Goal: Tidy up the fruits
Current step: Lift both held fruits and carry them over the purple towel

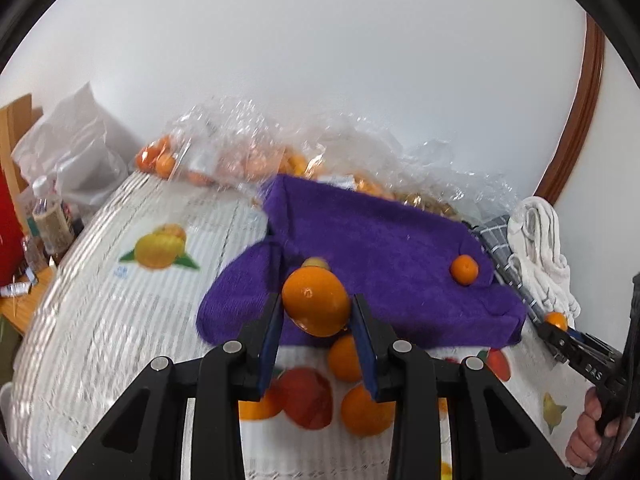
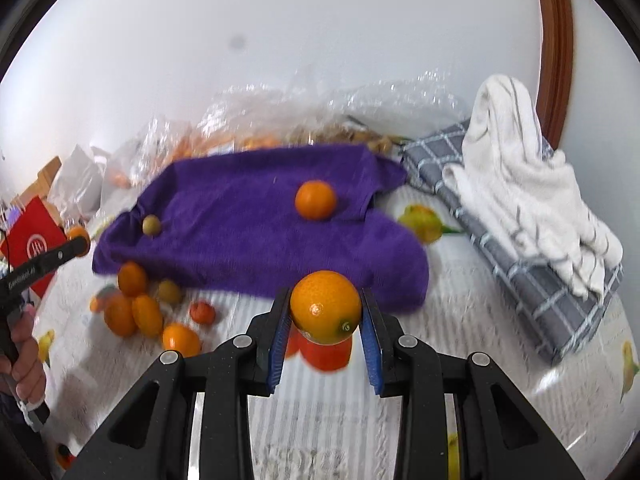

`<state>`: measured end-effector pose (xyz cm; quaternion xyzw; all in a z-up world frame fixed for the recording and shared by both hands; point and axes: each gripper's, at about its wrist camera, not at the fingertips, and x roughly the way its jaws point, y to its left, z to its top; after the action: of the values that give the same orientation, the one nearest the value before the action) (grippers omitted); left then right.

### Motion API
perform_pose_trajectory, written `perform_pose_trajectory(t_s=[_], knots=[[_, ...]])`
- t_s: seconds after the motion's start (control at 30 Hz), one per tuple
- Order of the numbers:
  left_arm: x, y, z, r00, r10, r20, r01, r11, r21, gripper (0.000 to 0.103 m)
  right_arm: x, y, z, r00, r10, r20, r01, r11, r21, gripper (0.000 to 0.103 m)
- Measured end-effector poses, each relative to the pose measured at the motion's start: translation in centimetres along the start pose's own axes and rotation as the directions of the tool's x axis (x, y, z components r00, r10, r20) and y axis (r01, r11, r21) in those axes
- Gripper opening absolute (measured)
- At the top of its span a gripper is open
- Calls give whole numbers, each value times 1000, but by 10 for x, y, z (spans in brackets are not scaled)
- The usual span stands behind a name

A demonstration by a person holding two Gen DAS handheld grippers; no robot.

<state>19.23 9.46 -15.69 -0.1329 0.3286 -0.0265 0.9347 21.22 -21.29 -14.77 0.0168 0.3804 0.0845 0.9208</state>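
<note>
1. White wall is seen behind a table [image 2: 460, 320] with a fruit-print cover; a purple towel [image 2: 248, 232] lies across its far middle
2. At the left, loose oranges [image 2: 136, 308] are heaped near the towel's edge
3. One orange [image 1: 316, 300] is pinched by the left gripper [image 1: 316, 316], angled down, towel just beyond
4. Another orange [image 2: 326, 306] is clamped in the right gripper [image 2: 326, 320], likewise tilted down, towel directly ahead

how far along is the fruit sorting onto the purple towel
Early on. Done: one orange and a small greenish fruit lie on the purple towel. In hand: the left gripper and right gripper each clamp an orange. Left: a loose cluster of fruits on the tablecloth in front of the towel.
</note>
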Motion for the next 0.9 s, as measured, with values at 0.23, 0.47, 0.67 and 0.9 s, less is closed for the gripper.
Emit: perform_pose_trajectory(t_s=[0.23, 0.47, 0.67, 0.9], knots=[[17, -17, 44, 1000, 24, 0, -24, 999, 22, 33, 26, 0, 44, 1000, 0, 25, 0, 1000, -16, 33], [57, -20, 70, 996, 70, -48, -68, 997, 37, 33, 64, 4, 59, 1000, -5, -1, 5, 999, -32, 33], [101, -19, 76, 990, 98, -105, -93, 994, 50, 33, 102, 8, 51, 998, -19, -63, 16, 998, -60, 33], [134, -18, 69, 978, 161, -136, -148, 984, 100, 33, 119, 7, 46, 995, -32, -97, 25, 997, -72, 33]])
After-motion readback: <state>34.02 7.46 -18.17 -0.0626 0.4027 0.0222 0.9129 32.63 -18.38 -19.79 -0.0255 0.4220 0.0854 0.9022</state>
